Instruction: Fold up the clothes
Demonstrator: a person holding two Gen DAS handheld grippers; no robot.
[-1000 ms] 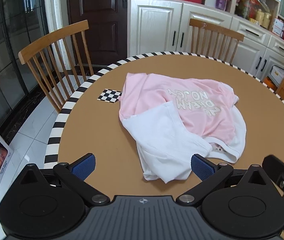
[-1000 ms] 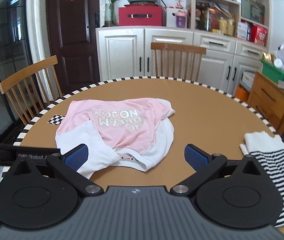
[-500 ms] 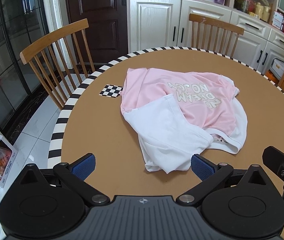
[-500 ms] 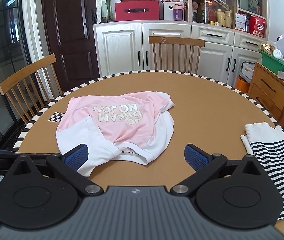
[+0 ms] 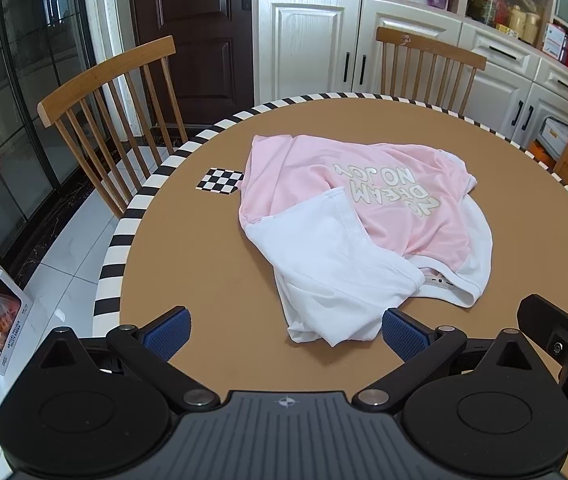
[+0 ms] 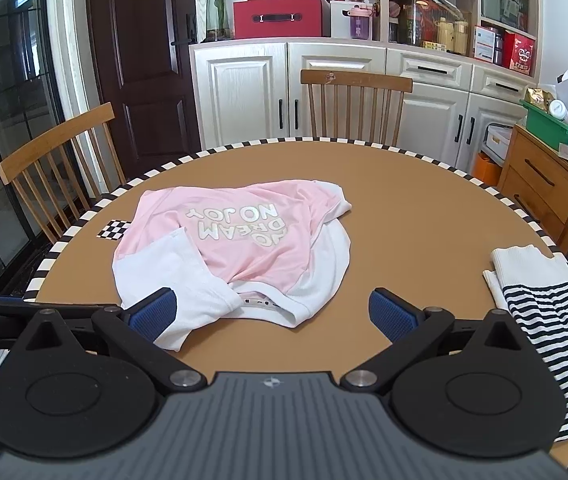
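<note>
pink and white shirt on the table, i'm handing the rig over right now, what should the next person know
Left gripper: open, holding nothing, hovering at the near table edge.
Right gripper: open, holding nothing, beside it.
Pink and white shirt: crumpled mid-table, print side up, one white sleeve flopped toward the grippers.
Striped garment: already folded at the table's right edge.
Done: nothing yet on the shirt.
Left: spread it flat, then fold.
</note>
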